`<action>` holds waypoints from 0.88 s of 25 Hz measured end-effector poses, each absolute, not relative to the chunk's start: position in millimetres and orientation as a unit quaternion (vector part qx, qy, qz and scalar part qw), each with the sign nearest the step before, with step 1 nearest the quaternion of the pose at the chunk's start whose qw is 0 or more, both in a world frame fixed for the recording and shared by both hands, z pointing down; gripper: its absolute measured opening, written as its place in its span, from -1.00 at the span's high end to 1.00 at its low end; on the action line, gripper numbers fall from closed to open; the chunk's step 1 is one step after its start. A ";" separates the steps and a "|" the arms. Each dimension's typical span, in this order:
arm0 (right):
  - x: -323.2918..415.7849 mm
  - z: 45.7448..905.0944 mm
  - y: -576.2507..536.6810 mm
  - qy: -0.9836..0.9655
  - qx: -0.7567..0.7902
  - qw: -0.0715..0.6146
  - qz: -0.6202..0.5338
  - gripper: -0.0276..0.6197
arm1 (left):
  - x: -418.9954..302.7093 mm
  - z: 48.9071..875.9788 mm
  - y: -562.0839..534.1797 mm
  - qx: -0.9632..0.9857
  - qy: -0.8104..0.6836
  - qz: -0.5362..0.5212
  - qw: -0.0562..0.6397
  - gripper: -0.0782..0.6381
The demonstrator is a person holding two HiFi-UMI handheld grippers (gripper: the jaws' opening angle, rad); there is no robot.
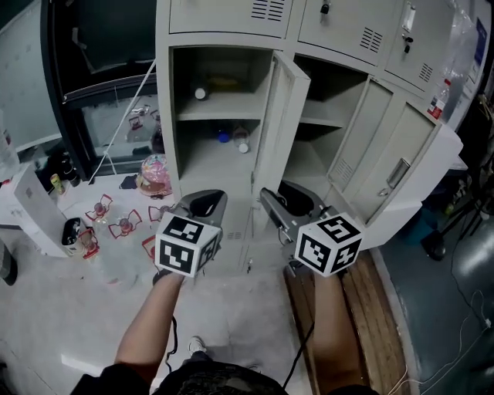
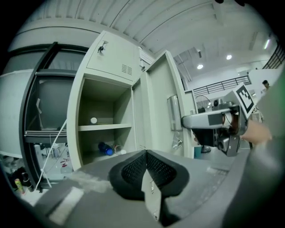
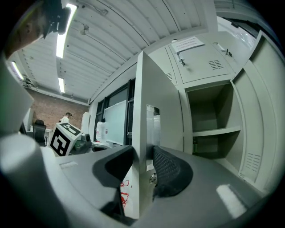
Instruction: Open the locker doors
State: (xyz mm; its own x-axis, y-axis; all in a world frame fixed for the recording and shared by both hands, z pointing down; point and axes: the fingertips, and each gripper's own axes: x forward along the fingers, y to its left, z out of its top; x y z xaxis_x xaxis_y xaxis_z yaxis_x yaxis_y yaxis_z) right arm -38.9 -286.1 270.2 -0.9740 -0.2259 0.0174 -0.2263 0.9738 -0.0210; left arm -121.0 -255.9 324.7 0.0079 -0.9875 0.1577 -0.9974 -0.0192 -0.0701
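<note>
The grey locker bank fills the head view. The tall door (image 1: 279,123) of the lower left locker stands swung out, edge toward me. My right gripper (image 1: 276,194) is shut on that door's free edge. In the right gripper view the door (image 3: 143,111) runs between the two dark pads (image 3: 171,171) at the right gripper (image 3: 143,153), just below its latch plate. My left gripper (image 1: 204,199) hovers left of the door, in front of the open compartment. The left gripper (image 2: 146,156) has its pads together with nothing between them. The door (image 2: 158,102) shows beyond it.
The open left locker holds a white bottle (image 1: 201,93) on the shelf and a blue-capped bottle (image 1: 224,136) below. Two more doors (image 1: 401,170) hang open to the right. The upper lockers (image 1: 231,11) are closed. Pink clutter (image 1: 154,173) lies on the floor at left and wooden planks (image 1: 363,308) at right.
</note>
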 end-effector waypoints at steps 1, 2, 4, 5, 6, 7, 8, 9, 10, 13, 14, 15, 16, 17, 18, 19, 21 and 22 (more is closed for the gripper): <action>-33.3 270.2 -289.7 -0.993 0.121 0.009 0.011 0.46 | -115.0 324.4 -261.0 0.715 -0.694 0.081 0.030 0.77; -27.8 270.2 -293.4 -0.992 0.127 0.010 0.011 0.46 | -109.2 323.9 -266.0 0.720 -0.689 0.081 0.029 0.77; -16.4 270.4 -301.1 -0.990 0.143 0.013 0.011 0.47 | -97.5 323.7 -275.7 0.730 -0.678 0.083 0.027 0.77; -10.5 270.5 -305.2 -0.988 0.151 0.013 0.011 0.48 | -91.7 323.8 -280.4 0.736 -0.672 0.083 0.026 0.77; -4.8 270.6 -309.2 -0.987 0.159 0.014 0.012 0.49 | -86.3 324.1 -284.9 0.741 -0.666 0.083 0.026 0.77; 0.5 270.7 -313.2 -0.986 0.167 0.014 0.012 0.50 | -81.5 324.2 -289.2 0.745 -0.661 0.084 0.025 0.77; 5.4 270.9 -317.2 -0.985 0.174 0.015 0.012 0.52 | -77.1 324.1 -293.3 0.749 -0.657 0.084 0.024 0.77; 9.9 271.1 -321.2 -0.983 0.181 0.016 0.013 0.54 | -73.0 323.9 -297.2 0.753 -0.652 0.084 0.024 0.77; 14.3 271.3 -325.2 -0.982 0.187 0.017 0.014 0.55 | -68.9 323.8 -301.0 0.757 -0.647 0.084 0.023 0.77; 27.1 271.6 -338.0 -0.977 0.211 0.026 0.012 0.59 | -58.5 323.4 -311.7 0.770 -0.632 0.086 0.021 0.77; 31.0 271.6 -342.4 -0.975 0.221 0.030 0.010 0.60 | -55.8 323.0 -314.7 0.773 -0.628 0.086 0.020 0.77; 34.6 271.7 -346.6 -0.973 0.230 0.031 0.010 0.61 | -53.2 322.5 -317.4 0.777 -0.623 0.086 0.018 0.77; 37.8 271.9 -350.3 -0.971 0.238 0.032 0.011 0.62 | -50.7 322.1 -319.8 0.781 -0.619 0.087 0.017 0.77; 40.8 272.1 -353.5 -0.969 0.246 0.031 0.013 0.63 | -48.3 321.8 -322.0 0.784 -0.614 0.087 0.016 0.77; 43.4 272.3 -356.5 -0.967 0.252 0.030 0.014 0.64 | -46.3 321.5 -324.1 0.788 -0.609 0.088 0.015 0.77; 45.8 272.4 -359.6 -0.965 0.259 0.030 0.016 0.64 | -44.9 321.3 -326.2 0.791 -0.605 0.088 0.014 0.77; 50.6 272.3 -366.5 -0.961 0.274 0.029 0.017 0.65 | -43.1 321.3 -330.3 0.797 -0.597 0.090 0.013 0.77; 53.0 272.3 -370.2 -0.958 0.283 0.030 0.017 0.64 | -42.6 321.7 -332.2 0.800 -0.592 0.091 0.013 0.77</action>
State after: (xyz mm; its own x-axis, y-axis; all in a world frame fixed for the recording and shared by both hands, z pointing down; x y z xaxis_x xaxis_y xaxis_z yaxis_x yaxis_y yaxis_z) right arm 53.0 -370.2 272.3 -0.8380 -0.5416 0.0665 -0.5436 0.8392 -0.0154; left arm -42.6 -332.2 321.7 0.2819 -0.9459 0.1604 -0.9506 -0.2981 -0.0872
